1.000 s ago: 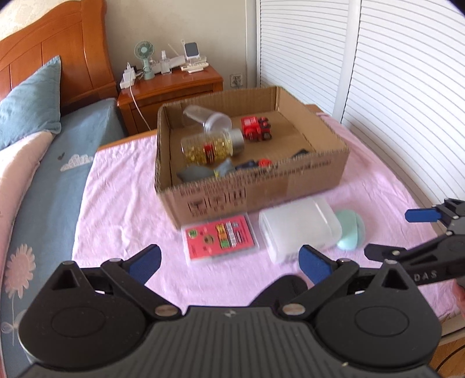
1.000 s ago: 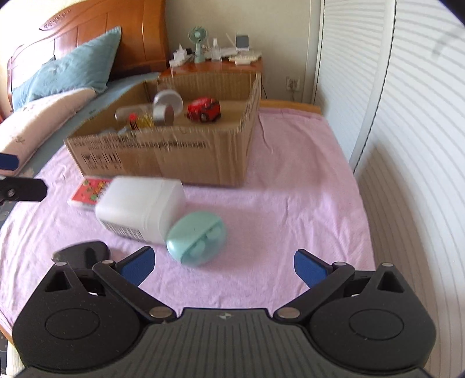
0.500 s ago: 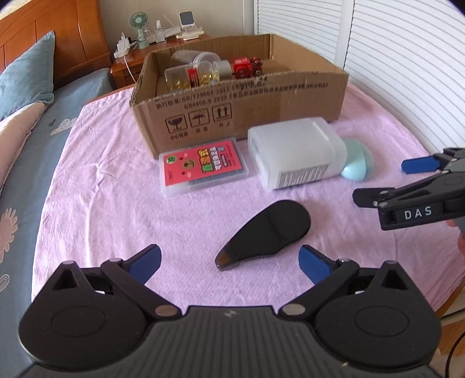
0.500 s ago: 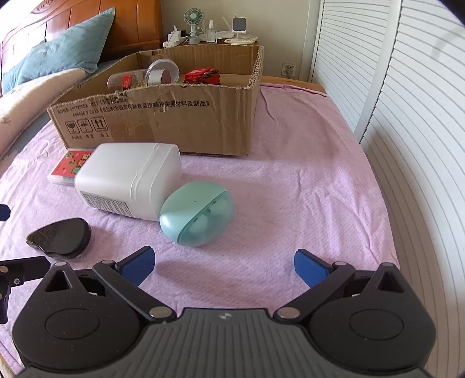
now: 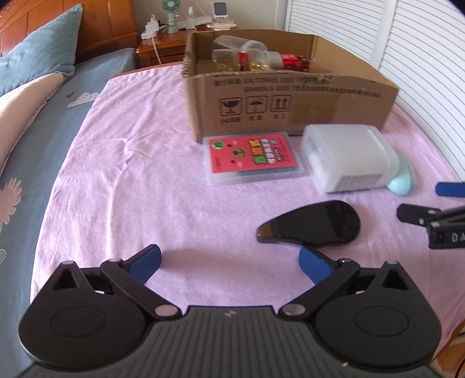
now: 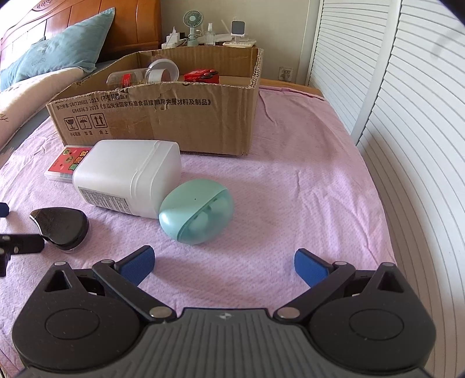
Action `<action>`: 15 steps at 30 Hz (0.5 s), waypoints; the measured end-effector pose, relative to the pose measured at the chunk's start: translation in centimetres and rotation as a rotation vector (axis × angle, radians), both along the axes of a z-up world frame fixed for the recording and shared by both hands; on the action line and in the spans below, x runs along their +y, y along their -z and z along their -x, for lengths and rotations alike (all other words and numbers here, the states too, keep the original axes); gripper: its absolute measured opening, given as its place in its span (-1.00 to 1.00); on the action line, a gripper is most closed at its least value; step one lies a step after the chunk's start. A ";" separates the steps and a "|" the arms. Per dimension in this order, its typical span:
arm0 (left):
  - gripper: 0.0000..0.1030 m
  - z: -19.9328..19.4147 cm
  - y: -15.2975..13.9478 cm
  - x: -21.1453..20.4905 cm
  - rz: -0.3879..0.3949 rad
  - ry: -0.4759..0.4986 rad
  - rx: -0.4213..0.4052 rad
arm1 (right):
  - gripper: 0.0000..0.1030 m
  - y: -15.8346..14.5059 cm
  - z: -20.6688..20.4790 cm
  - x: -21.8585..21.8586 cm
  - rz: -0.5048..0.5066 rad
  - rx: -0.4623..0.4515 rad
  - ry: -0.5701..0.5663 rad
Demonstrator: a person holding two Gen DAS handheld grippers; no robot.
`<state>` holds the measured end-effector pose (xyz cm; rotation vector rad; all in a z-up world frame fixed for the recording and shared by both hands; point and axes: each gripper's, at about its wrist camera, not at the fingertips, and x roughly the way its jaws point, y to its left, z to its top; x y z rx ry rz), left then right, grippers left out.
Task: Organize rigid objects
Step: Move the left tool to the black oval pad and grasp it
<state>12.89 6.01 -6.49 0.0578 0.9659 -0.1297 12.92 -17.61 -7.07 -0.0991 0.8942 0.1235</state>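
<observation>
On the cardboard box [image 6: 162, 116] front we read "GB/T29601 2013" and "GB4806.9 2023", then Chinese print, above three handling pictograms. On the right gripper [image 5: 430, 203] we read "DA". The red card case's [image 5: 252, 157] print is too blurred.

A pink cloth [image 6: 290, 180] covers the counter. To the left lies a bed with a grey-blue sheet [image 5: 32, 162] printed with clouds and flowers, a teal pillow [image 6: 58, 49] leaning on the wooden headboard [image 6: 116, 26], and a cream pillow [image 5: 26, 96] in front of it. Behind stands a wooden nightstand [image 5: 162, 49] carrying a small green fan [image 6: 191, 21], a white charger with a cord [image 5: 151, 27], a clear bottle [image 6: 209, 35] and a small screen on a stand [image 6: 237, 29]. White louvred doors [image 6: 421, 116] fill the right side. A wall socket [image 6: 286, 72] sits low beside them.
</observation>
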 end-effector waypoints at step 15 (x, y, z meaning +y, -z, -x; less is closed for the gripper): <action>0.98 1.2 -0.1 -4.3 0.023 0.099 0.014 | 1.00 0.0 0.4 -0.3 -0.001 -0.007 -0.042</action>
